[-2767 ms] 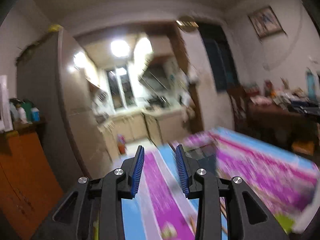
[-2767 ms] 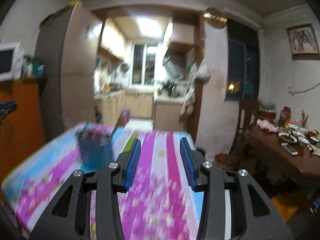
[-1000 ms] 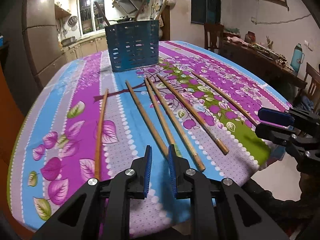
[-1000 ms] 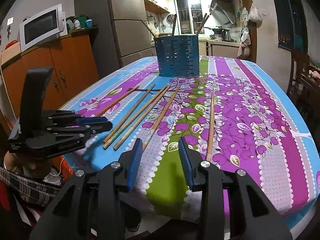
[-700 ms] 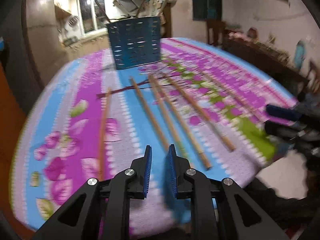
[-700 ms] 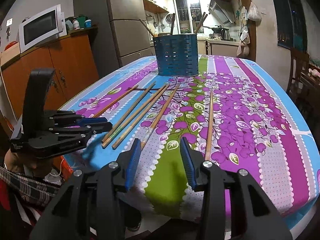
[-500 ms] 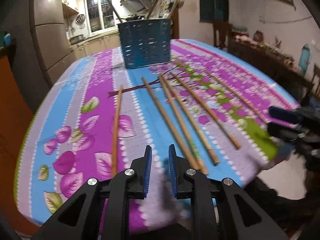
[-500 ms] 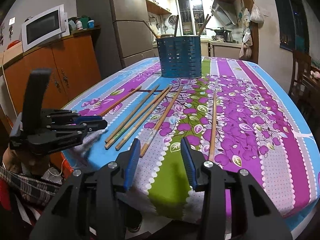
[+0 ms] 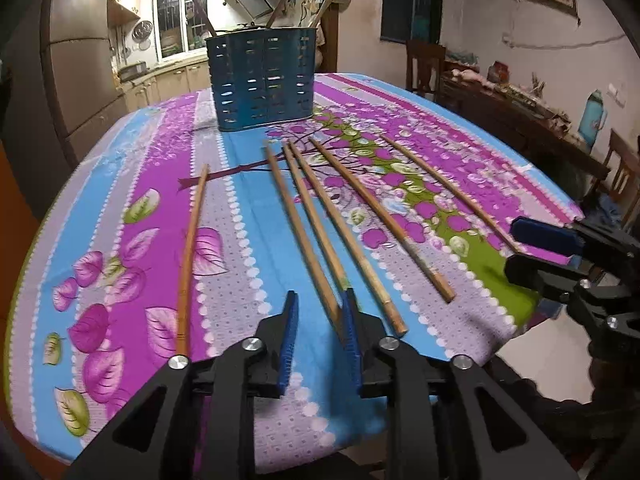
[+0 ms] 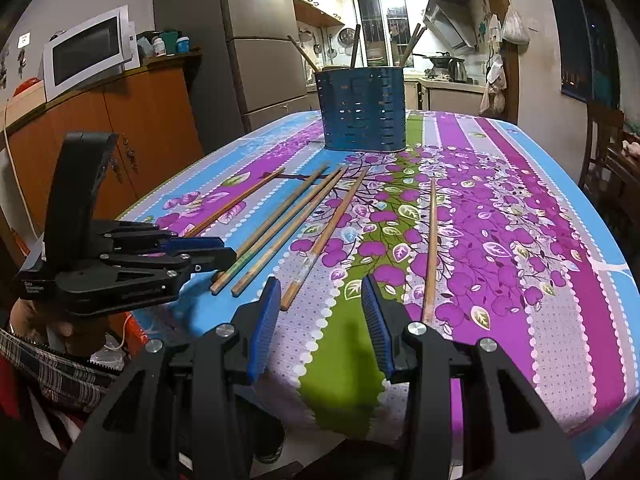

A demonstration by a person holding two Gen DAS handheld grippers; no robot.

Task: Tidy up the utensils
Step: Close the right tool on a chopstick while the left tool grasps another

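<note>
The first pick-up is being approached: the left tool (image 9: 318, 334), narrowly parted, just opening and empty, is lined up on a chopstick (image 9: 298, 232); the right tool (image 10: 320, 324) waits wider, empty. Lowering and closing are called for.

Your left wrist camera looks from the tabletop's (image 9: 132, 208) near edge, angled down along its tool (image 9: 318, 320) toward the far blue holder (image 9: 262, 80). Your right wrist camera does likewise from further right. Both share the chopsticks (image 10: 320, 232), holder, and each other's tool
</note>
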